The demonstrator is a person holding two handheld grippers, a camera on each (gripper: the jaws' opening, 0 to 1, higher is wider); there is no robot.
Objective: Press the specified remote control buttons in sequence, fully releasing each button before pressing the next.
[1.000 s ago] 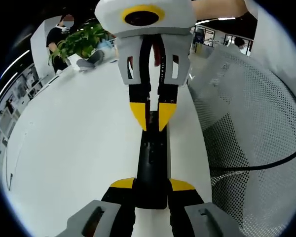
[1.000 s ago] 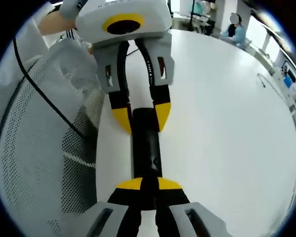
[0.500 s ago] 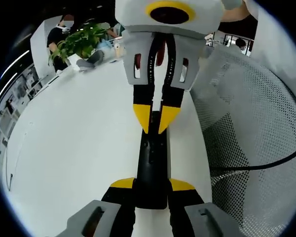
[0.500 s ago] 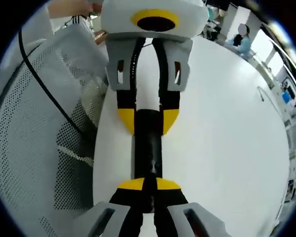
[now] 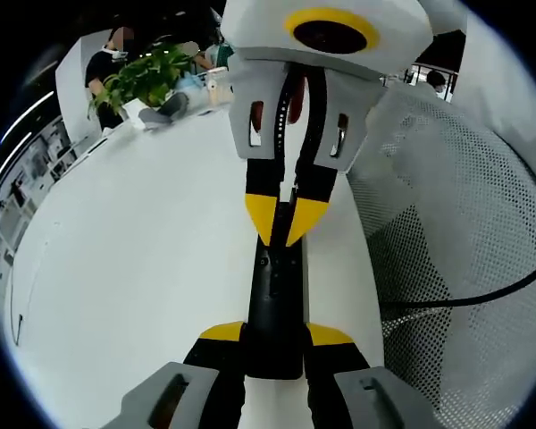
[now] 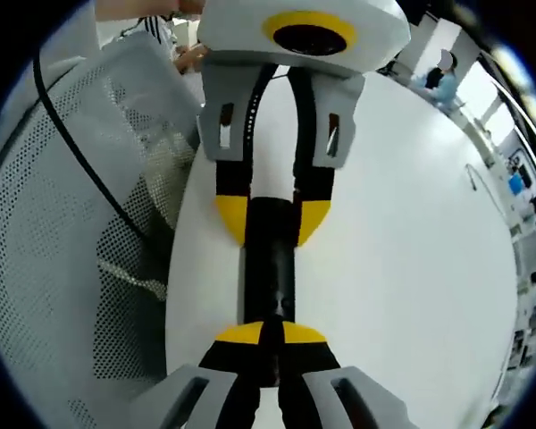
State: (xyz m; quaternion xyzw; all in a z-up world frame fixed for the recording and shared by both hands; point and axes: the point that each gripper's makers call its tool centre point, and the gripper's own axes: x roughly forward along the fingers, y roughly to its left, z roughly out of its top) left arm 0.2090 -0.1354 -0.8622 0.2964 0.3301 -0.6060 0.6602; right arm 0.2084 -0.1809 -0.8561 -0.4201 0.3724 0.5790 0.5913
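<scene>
The slim black remote control (image 5: 275, 304) lay lengthwise on the white table (image 5: 134, 268), gripped at one end between the left gripper (image 5: 275, 338) yellow-tipped jaws. The right gripper (image 5: 281, 222) had its jaws closed together, tips touching the remote's top face. No lettering was legible

Broad white table (image 5: 134, 268), leafy green plant (image 5: 147, 76) at its far end, bright ceiling strips.

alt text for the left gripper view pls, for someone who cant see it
The left gripper clamps the near end of a black remote control lying on a white table, while the right gripper, its yellow tips closed, touches the remote's far part from above. A potted plant stands far back.
</scene>
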